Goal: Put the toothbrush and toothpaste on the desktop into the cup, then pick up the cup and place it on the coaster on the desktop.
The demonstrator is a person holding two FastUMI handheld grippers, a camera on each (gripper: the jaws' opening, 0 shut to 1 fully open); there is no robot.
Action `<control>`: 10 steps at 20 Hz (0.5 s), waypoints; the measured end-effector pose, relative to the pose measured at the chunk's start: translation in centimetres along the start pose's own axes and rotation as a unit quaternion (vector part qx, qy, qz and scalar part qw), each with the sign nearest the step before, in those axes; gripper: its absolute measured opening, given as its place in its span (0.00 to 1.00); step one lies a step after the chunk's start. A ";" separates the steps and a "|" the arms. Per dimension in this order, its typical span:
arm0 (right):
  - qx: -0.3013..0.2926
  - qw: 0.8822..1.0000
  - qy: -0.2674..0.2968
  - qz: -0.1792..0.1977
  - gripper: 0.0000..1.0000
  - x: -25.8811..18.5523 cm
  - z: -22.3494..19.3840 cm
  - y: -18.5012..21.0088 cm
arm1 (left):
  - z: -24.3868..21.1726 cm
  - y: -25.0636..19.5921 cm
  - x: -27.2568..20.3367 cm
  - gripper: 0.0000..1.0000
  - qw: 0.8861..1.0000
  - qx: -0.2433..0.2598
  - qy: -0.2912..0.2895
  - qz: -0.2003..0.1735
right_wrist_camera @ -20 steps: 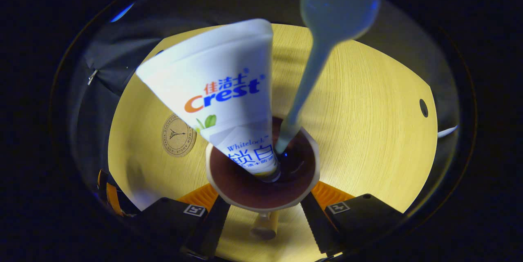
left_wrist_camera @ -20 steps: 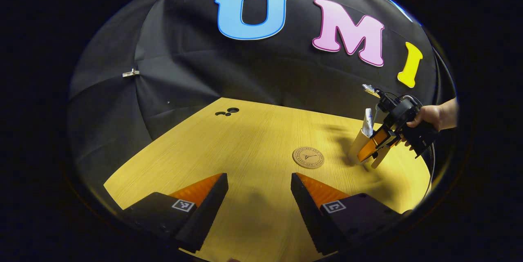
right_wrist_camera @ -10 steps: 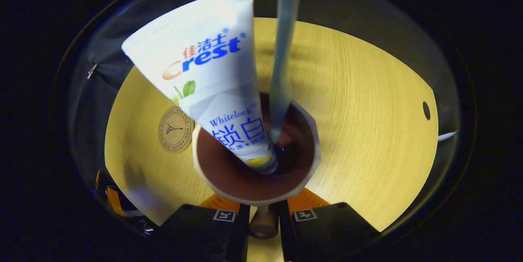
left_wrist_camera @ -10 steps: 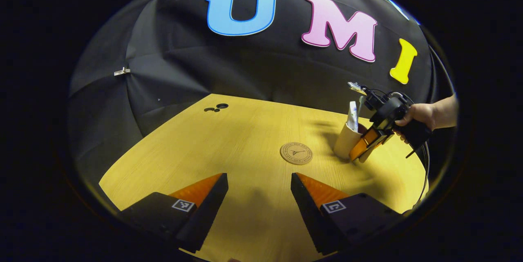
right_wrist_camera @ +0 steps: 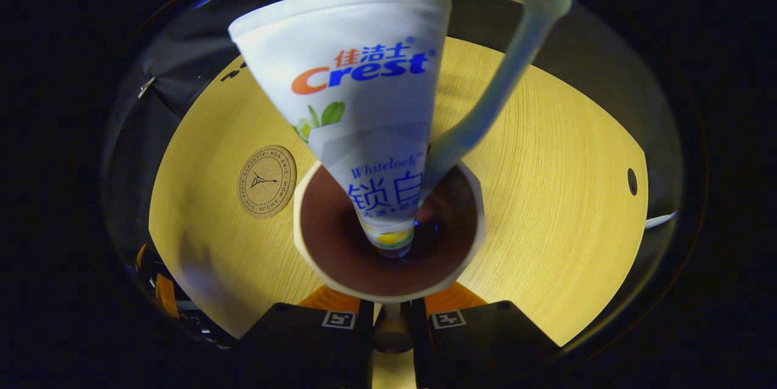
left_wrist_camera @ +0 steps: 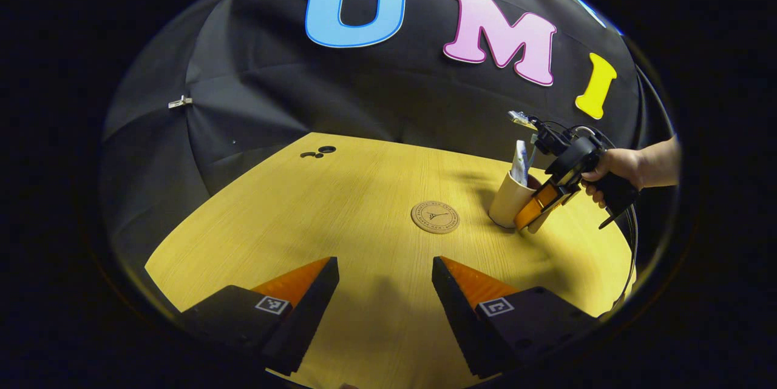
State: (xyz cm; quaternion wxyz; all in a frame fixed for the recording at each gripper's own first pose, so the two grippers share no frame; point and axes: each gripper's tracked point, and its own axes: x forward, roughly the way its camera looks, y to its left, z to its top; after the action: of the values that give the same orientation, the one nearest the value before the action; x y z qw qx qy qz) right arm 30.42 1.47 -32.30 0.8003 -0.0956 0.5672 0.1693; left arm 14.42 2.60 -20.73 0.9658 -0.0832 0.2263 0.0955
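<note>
Your right gripper (right_wrist_camera: 391, 322) has its fingers drawn in close on the handle (right_wrist_camera: 391, 331) of the cup (right_wrist_camera: 388, 292), one finger on each side of it, with only the handle between them. From the left gripper view you see that same gripper (left_wrist_camera: 534, 216) with your hand (left_wrist_camera: 613, 167) around its grip, on the side of the cup (left_wrist_camera: 507, 201) away from the coaster.

The cup is cream outside and dark brown inside, and it leans a little. Whether its base touches the desk (left_wrist_camera: 340, 207) I cannot tell. The toothpaste (right_wrist_camera: 364, 104) stands in the cup, narrow end down at the bottom and broad flat end up toward the camera. The toothbrush (right_wrist_camera: 485, 104) is in the cup too, just beside the toothpaste, its pale blue handle slanting up and away from it; its head at the top is blurred. In the left gripper view both stick up out of the cup's mouth, the toothpaste (left_wrist_camera: 519, 161) plainer than the thin toothbrush (left_wrist_camera: 532, 155).

The coaster (left_wrist_camera: 434, 217) lies flat on the desk just beside the cup, not under it; the round cork disc (right_wrist_camera: 266, 181) is bare.

Your left gripper (left_wrist_camera: 385, 292) hangs above the desk, nearer you than the coaster and well apart from the cup, its fingers spread wide with nothing between them.
</note>
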 end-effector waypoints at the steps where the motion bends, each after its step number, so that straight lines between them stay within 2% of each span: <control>1: -0.004 1.000 -0.008 -0.003 0.30 -0.3 0.3 0.0 | -0.2 0.1 -0.2 0.98 1.000 0.000 0.001 0.000; 10: -0.023 0.999 -0.025 0.008 0.30 -1.9 2.0 3.6 | -0.7 0.4 -1.2 0.98 1.000 -0.003 -0.001 -0.001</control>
State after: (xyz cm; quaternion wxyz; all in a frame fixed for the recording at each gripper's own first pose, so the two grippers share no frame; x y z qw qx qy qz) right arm 30.22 5.18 -29.68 0.8102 -0.1053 0.5439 0.1914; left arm 12.96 2.66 -20.87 0.9659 -0.0864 0.2245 0.0954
